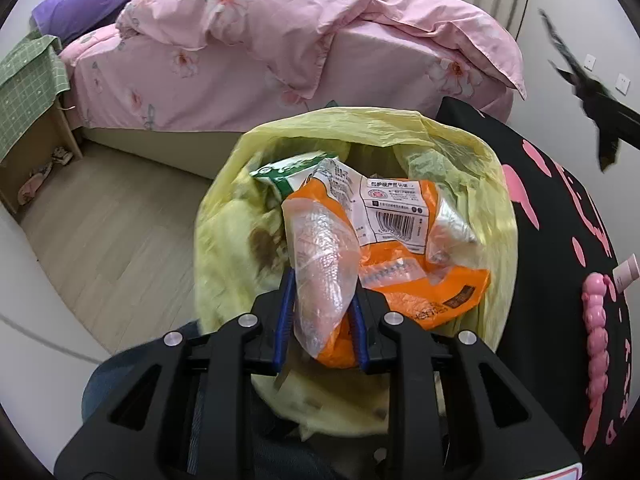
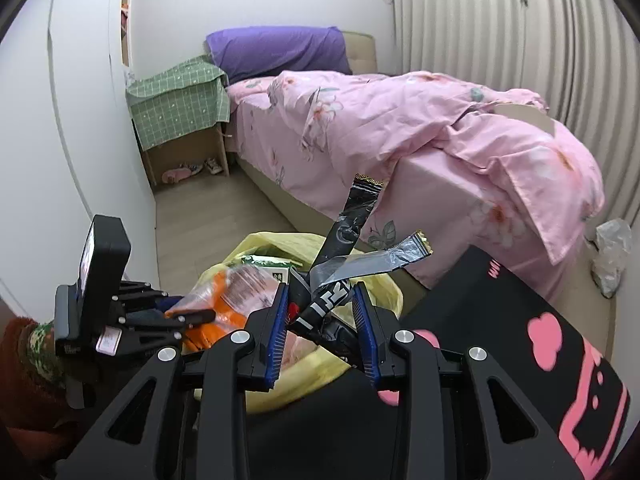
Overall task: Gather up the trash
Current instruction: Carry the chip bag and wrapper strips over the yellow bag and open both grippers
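Observation:
A bin lined with a yellow bag (image 1: 224, 240) stands on the floor in front of the bed. A green-and-white packet (image 1: 288, 176) lies inside it. My left gripper (image 1: 325, 292) hangs over the bin's mouth, shut on a crumpled orange and clear plastic bag (image 1: 400, 288) that droops into the bin. In the right wrist view my right gripper (image 2: 320, 292) is shut on black and silver snack wrappers (image 2: 352, 216) that stick up above the bin liner (image 2: 272, 240). The left gripper (image 2: 192, 316) with the orange bag (image 2: 224, 296) is at the left there.
A bed with a pink floral duvet (image 1: 280, 40) lies behind the bin. A black cloth with pink print (image 1: 560, 208) covers a surface at the right, bearing a pink toy (image 1: 598, 332) and a small tube (image 1: 626, 272). A crumpled white bag (image 2: 610, 256) lies on the floor by the curtain.

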A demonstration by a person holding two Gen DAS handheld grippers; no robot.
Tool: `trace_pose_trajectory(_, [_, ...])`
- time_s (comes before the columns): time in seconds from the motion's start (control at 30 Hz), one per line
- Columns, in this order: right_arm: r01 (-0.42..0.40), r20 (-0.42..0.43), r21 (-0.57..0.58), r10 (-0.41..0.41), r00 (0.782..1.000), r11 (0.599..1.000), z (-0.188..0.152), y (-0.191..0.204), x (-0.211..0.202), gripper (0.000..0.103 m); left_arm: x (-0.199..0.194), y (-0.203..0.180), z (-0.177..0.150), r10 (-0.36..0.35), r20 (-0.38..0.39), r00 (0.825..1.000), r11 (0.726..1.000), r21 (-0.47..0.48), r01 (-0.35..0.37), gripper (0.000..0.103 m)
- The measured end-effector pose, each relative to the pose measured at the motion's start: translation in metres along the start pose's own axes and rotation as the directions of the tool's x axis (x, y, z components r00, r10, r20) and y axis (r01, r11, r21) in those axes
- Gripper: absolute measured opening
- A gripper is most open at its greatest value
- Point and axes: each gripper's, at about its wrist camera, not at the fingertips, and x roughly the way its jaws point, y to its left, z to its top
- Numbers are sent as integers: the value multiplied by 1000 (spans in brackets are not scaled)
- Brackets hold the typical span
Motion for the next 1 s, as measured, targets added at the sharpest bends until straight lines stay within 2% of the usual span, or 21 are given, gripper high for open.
trace_pose_trajectory(0.07, [-31, -27, -9, 31, 999, 999, 9, -4, 19, 31, 12, 1, 8, -28, -25, 999, 1000, -13, 28, 21])
trace_pose_trajectory(0.13, [-67, -53, -18, 66, 996, 998, 13, -7, 31, 31, 20, 2, 14, -27, -38, 999, 1000, -14, 26, 19])
trace_pose_trajectory(0.23, [-134, -130, -65, 124, 984, 989, 15, -5, 64, 31, 32, 4, 21, -45, -43, 998, 998, -36, 43, 19])
trace_pose_trajectory(0.33, [-181, -241, -112, 150, 959, 977, 8, 0, 102, 31, 44, 8, 27, -70, -49, 996, 995, -78, 67, 18])
trace_pose_trajectory(0.37, [-188, -300, -132, 141, 943, 973, 2, 1, 121, 31, 46, 10, 28, -79, -46, 996, 993, -92, 74, 18])
trace_pose_trajectory(0.5, [-199, -386, -141, 131, 913, 970, -8, 1, 151, 31, 51, 15, 36, -102, -20, 995, 987, -126, 98, 18])
trace_pose_trajectory(0.6, [-191, -407, -128, 124, 905, 973, -13, -3, 159, 31, 58, 17, 43, -108, -11, 994, 985, -134, 106, 18])
trace_pose_trajectory(0.8, [-154, -406, -82, 108, 907, 985, -17, -9, 161, 31, 61, 19, 44, -131, -7, 991, 979, -158, 128, 18])
trace_pose_trajectory(0.93, [-209, -413, -85, 157, 897, 974, -20, 2, 158, 31, 48, 22, 34, -146, 2, 989, 974, -176, 144, 18])
trace_pose_trajectory(1.0, [-211, -406, -93, 156, 900, 973, -20, 7, 157, 31, 45, 25, 29, -146, 1, 989, 971, -190, 144, 19])
